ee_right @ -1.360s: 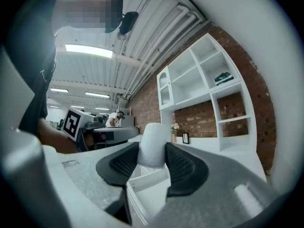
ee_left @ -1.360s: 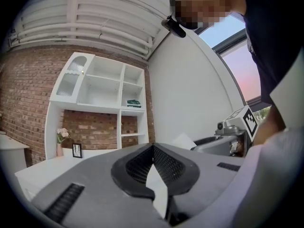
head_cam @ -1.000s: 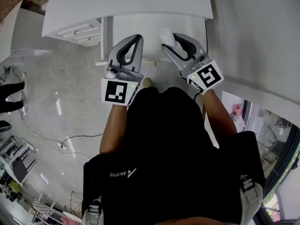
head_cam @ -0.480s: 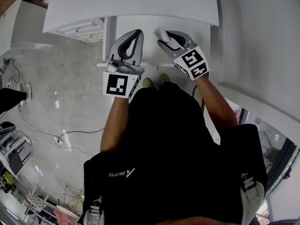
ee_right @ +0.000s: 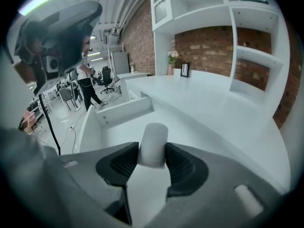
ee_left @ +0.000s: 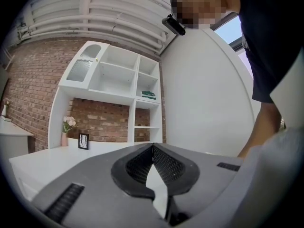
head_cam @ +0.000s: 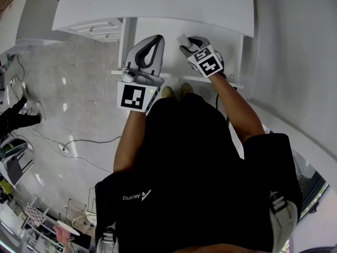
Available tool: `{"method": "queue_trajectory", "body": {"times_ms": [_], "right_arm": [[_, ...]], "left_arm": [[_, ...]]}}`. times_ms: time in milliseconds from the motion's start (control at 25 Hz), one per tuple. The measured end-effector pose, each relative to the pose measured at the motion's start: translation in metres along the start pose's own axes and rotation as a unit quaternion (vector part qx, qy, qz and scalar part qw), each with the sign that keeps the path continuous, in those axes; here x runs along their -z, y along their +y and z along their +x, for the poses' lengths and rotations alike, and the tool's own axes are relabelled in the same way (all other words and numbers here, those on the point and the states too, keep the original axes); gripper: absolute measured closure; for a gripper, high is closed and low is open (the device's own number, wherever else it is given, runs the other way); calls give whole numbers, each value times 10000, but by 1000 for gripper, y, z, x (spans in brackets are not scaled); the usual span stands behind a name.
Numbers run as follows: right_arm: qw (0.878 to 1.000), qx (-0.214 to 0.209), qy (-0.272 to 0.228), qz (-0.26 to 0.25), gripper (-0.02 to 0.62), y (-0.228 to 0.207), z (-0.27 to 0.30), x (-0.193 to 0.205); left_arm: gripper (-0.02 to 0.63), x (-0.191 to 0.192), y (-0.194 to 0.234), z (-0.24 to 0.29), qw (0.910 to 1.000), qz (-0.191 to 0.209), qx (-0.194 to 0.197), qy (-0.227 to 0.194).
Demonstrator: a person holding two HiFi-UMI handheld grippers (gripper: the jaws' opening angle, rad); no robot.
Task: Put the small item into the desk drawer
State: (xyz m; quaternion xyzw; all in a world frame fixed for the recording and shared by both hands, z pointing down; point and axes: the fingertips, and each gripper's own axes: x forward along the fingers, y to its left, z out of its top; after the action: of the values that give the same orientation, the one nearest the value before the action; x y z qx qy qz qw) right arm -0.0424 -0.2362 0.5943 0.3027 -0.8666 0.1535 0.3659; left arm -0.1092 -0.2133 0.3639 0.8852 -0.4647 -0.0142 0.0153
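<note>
The small item is a white cylinder (ee_right: 153,144), upright between the pads of my right gripper (ee_right: 152,152), which is shut on it. In the head view that gripper (head_cam: 185,40) holds the cylinder (head_cam: 182,39) over the open white desk drawer (head_cam: 158,28), just inside its front panel (head_cam: 174,77). The drawer's pale floor (ee_right: 114,134) and one wall (ee_right: 124,109) lie below the jaws. My left gripper (head_cam: 156,38) hovers beside it over the drawer's left part. Its jaws meet at the tips with nothing between them (ee_left: 153,148).
The white desk top (head_cam: 152,1) spans the far side. A side unit with pulled-out drawers (head_cam: 97,26) stands at the left. A flower vase (ee_right: 172,61) and picture frame (ee_right: 185,69) sit at the desk's back, under wall shelves (ee_left: 118,75). Cables (head_cam: 79,146) cross the floor.
My right gripper has swung left and turned, carrying the white cylinder further in over the drawer. The left gripper has hardly moved.
</note>
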Motion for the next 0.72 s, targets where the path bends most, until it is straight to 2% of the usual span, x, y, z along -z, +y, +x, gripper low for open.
{"method": "queue_trajectory", "body": {"times_ms": [360,720], "right_arm": [[9966,-60,818,31,419,-13,51,34],[9938,-47,1112,56,417,-16,80,47]], "left_arm": [[607,15,11,3,9997,-33,-137,191],[607,24,24,-1,9992,-82,-291,270]]}}
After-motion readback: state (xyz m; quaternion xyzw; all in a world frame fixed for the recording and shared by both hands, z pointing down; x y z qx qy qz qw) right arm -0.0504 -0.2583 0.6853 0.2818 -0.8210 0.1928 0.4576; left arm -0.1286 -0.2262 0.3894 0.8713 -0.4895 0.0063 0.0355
